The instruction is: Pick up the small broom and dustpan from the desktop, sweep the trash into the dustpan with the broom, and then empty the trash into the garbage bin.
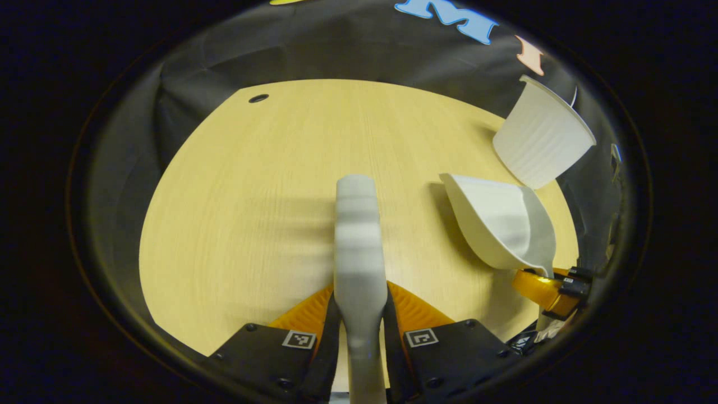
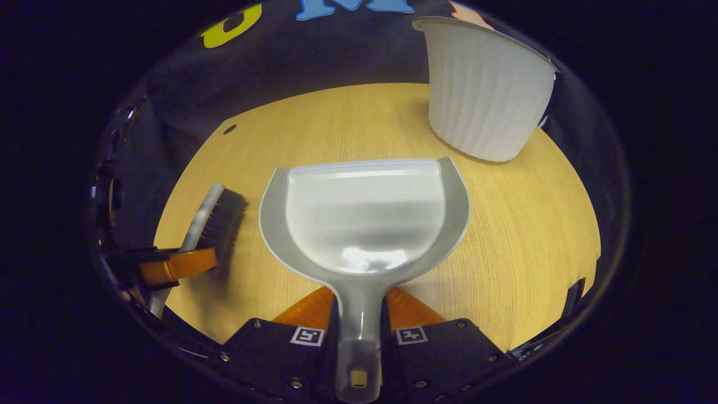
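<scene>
Clamped from both sides, the jaws of the left gripper (image 1: 360,314) held the one small broom (image 1: 359,247) by its handle in the left gripper view; its pale back faced the camera and its long axis ran straight ahead, away from the fingers, over the wooden desktop (image 1: 247,213). Off to the right in that view stood one white dustpan (image 1: 502,224), tilted with its mouth toward the upper left, its handle end at the other gripper near the edge. Beyond it was one white ribbed garbage bin (image 1: 541,134), near the desktop's far right edge. Whether the broom touched the desktop could not be told. In the right gripper view, the jaws of the right gripper (image 2: 359,322) were closed on the dustpan's (image 2: 364,219) handle, which lay between the two fingers; the pan's long axis pointed forward, its wide lip farthest away and its hollow facing up. One bin (image 2: 485,95) stood upright ahead and to the right, apart from the pan. At left, one broom (image 2: 216,216) showed its dark bristles, pointing up and right, held by the left gripper (image 2: 176,265).
</scene>
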The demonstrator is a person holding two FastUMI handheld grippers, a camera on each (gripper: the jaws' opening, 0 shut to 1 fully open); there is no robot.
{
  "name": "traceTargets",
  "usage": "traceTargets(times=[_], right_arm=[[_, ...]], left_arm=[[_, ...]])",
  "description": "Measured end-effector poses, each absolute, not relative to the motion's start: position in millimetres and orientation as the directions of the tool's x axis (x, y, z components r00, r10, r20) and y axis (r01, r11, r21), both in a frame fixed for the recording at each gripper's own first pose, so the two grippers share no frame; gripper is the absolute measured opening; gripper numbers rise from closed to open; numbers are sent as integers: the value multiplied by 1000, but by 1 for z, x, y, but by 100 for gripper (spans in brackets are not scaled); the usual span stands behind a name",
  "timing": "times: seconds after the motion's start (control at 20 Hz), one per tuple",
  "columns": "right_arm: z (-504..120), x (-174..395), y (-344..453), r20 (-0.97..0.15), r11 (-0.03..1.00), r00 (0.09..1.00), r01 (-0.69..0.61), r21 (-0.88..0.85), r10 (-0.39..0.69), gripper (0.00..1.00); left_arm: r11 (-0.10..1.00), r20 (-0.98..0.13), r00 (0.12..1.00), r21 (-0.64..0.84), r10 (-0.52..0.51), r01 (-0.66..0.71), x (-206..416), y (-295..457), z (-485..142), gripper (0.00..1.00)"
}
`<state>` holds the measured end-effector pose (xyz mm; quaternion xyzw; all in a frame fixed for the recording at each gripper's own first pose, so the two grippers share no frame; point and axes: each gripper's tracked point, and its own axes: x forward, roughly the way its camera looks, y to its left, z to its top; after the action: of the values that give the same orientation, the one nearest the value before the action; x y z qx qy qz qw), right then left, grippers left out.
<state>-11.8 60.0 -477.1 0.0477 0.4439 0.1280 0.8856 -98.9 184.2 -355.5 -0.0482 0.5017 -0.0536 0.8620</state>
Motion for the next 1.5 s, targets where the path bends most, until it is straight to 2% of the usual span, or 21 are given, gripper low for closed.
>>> traceTargets(times=[0.35,0.75,0.9,1.0,1.05,1.1,1.2,1.25,1.3,1.35,1.4,1.5], right_arm=[[-492,-16,60,-790,971,565,-160,176,237,32],[-489,-18,57,-799,974,557,-141,179,228,35],[-484,-23,48,-797,977,566,-122,172,211,36],[-480,-23,43,-793,980,576,-112,165,200,46],[-477,-24,43,-788,979,580,-111,172,204,49],[-473,-26,40,-787,980,584,-107,167,198,66],[-466,-29,39,-779,981,596,-100,168,194,82],[-462,-30,38,-775,981,601,-97,170,194,84],[-459,-32,37,-773,982,606,-95,166,190,93],[-453,-32,34,-769,983,613,-95,160,184,98],[-446,-32,32,-761,983,623,-95,156,181,97],[-430,-30,26,-737,983,651,-97,155,180,98]], left_arm=[[992,-867,483,-111,-124,56,-86,189,-351,42],[991,-868,478,-126,-135,51,-84,192,-353,51],[990,-853,503,-122,-140,69,-77,195,-346,52],[989,-843,518,-121,-145,80,-76,197,-340,58],[987,-840,518,-139,-163,85,-77,195,-337,53],[986,-835,525,-141,-165,85,-78,195,-335,64],[986,-823,542,-145,-169,87,-76,197,-331,74],[985,-817,549,-151,-173,86,-77,197,-327,75],[985,-812,559,-150,-171,83,-78,198,-325,81],[986,-806,569,-143,-163,81,-78,200,-322,91],[988,-797,584,-132,-157,85,-76,203,-317,100],[990,-767,625,-111,-143,91,-72,202,-307,96]])
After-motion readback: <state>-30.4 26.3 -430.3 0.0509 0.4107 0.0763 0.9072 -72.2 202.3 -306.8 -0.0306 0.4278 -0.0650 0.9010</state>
